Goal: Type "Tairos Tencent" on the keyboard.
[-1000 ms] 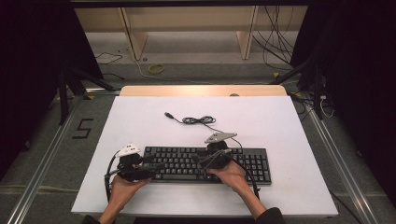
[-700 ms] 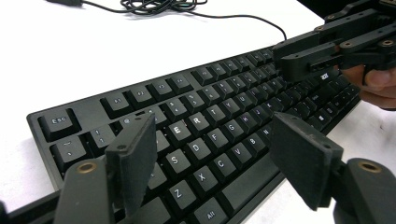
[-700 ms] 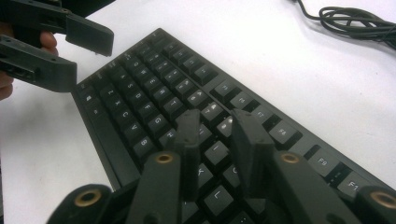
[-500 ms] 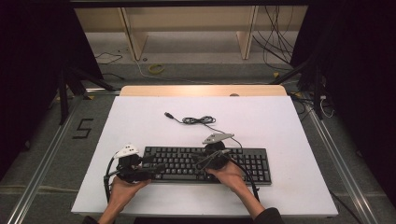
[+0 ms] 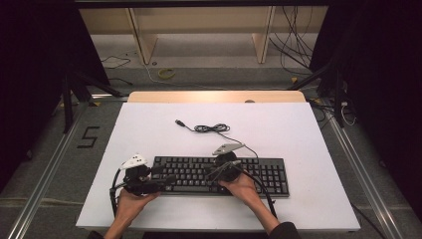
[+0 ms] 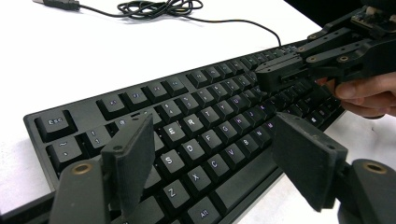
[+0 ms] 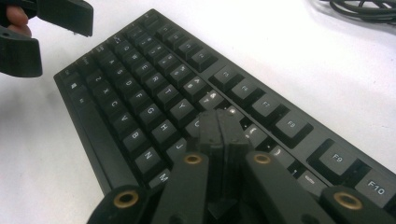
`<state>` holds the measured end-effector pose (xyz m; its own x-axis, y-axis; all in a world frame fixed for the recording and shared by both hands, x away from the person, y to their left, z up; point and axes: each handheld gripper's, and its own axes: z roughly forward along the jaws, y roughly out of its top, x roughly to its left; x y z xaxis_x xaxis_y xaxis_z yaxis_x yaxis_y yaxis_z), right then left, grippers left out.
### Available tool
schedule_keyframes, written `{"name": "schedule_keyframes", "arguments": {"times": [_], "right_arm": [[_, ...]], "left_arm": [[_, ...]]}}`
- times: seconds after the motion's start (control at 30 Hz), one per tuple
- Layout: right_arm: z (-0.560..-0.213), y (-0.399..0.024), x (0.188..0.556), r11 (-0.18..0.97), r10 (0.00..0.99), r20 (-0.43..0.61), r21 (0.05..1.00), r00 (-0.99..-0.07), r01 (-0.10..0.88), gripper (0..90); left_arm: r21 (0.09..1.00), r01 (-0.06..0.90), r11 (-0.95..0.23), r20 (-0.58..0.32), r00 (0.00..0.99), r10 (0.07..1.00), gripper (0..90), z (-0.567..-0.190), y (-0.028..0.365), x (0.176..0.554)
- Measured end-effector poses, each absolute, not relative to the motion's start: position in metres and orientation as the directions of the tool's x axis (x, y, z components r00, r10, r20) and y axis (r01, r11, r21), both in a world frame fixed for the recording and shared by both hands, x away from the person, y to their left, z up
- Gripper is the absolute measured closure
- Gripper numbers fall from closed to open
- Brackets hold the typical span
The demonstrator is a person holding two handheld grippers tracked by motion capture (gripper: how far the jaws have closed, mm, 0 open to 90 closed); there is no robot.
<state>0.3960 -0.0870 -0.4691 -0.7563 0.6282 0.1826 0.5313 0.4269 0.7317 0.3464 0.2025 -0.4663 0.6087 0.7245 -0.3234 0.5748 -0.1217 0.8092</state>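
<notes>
A black keyboard (image 5: 219,174) lies flat near the front of the white table (image 5: 298,134). My left gripper (image 5: 166,180) hovers over its left end. In the left gripper view the left gripper (image 6: 212,140) stands open above the letter keys with nothing between its jaws, which have just been opening a little. My right gripper (image 5: 209,175) is over the middle keys. Its jaws have just been closing and now sit shut, pads together, with nothing between them (image 7: 220,122). The right gripper (image 6: 271,74) also appears ahead in the left gripper view, low over the keys.
The keyboard's black cable (image 5: 211,128) lies coiled behind it, with its USB plug (image 5: 180,122) loose on the table. A wooden strip (image 5: 214,96) runs along the far edge. Bare white surface lies behind and on both sides of the keyboard.
My right gripper has edged slightly left over the keys and its jaws have come together. The left gripper and the keyboard have stayed in place.
</notes>
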Motion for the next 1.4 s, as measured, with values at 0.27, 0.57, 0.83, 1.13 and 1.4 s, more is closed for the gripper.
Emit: {"name": "schedule_keyframes", "arguments": {"times": [0.27, 0.57, 0.83, 1.13, 1.4], "right_arm": [[-0.473, -0.082, 0.397, 0.440, 0.628, 0.174, 0.724, -0.758, 0.531, 90.0], [-0.477, -0.080, 0.398, 0.454, 0.634, 0.168, 0.709, -0.755, 0.539, 90.0], [-0.479, -0.077, 0.396, 0.481, 0.636, 0.130, 0.705, -0.761, 0.522, 90.0], [-0.473, -0.084, 0.396, 0.438, 0.644, 0.174, 0.715, -0.745, 0.545, 89.3], [-0.465, -0.094, 0.394, 0.385, 0.636, 0.210, 0.748, -0.742, 0.541, 78.9]], "left_arm": [[0.810, 0.574, -0.119, -0.326, 0.610, 0.723, 29.4, -0.466, 0.202, 0.346], [0.821, 0.562, -0.102, -0.337, 0.621, 0.708, 28.2, -0.465, 0.203, 0.345], [0.829, 0.552, -0.093, -0.340, 0.629, 0.699, 26.0, -0.464, 0.203, 0.345], [0.827, 0.553, -0.095, -0.336, 0.624, 0.705, 25.7, -0.465, 0.204, 0.346], [0.829, 0.550, -0.103, -0.329, 0.629, 0.705, 25.8, -0.465, 0.203, 0.346]]}}
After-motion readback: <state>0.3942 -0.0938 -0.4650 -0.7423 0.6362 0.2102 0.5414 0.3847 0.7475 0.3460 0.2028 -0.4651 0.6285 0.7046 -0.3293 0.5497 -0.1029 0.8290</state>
